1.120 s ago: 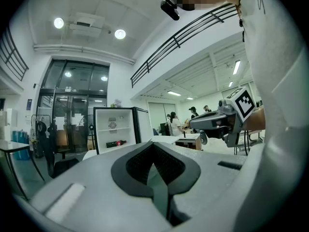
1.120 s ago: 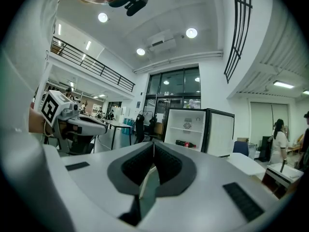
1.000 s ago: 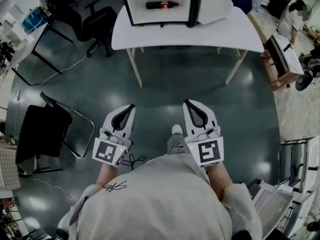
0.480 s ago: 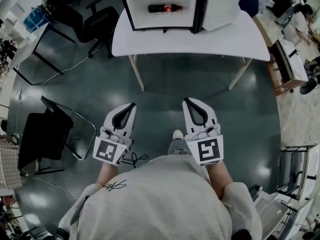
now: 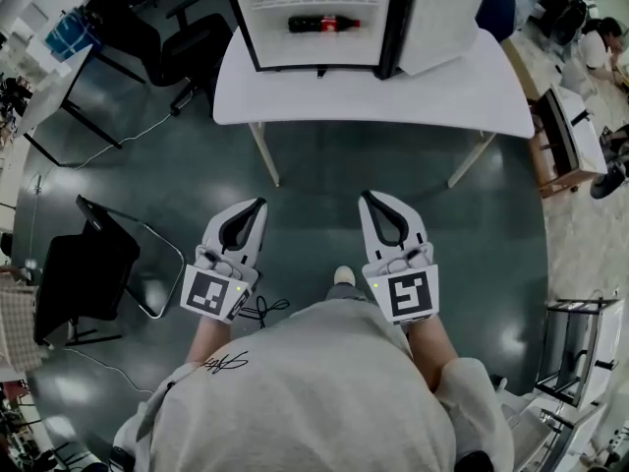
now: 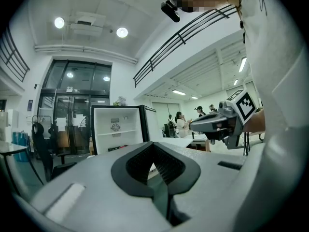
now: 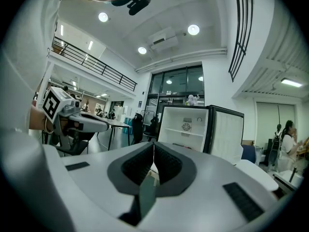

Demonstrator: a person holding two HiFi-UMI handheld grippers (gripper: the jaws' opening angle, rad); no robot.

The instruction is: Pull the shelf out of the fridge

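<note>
Left gripper (image 5: 259, 206): jaws closed tip to tip, nothing between them. Right gripper (image 5: 367, 200): jaws likewise closed and empty. Both were held level, side by side and a little apart, in front of the person's grey sweatshirt (image 5: 305, 391) and pointing towards the fridge (image 5: 246, 18).

The fridge stood well ahead of both grippers, on the far part of a white table (image 5: 393, 91), its door (image 5: 442, 8) swung open on the right gripper's side. The shelf (image 6: 118, 132) sat in place across the white interior, well apart from either gripper. Below the shelf a dark bottle with a red label (image 5: 324, 24) lay on its side on the fridge floor.

Between the grippers and the fridge lay a stretch of dark floor (image 5: 334, 165) and the near part of the table top. The person's shoe (image 5: 343, 275) showed just below, between the two grippers, and a cable (image 5: 267, 312) lay on the floor by the left gripper's marker cube.

To the left gripper's outer side stood a black folding chair (image 5: 84, 273); further ahead on that side, a black office chair (image 5: 192, 42) stood beside the table. Beyond the right gripper's outer side were metal racks (image 5: 580, 342).
</note>
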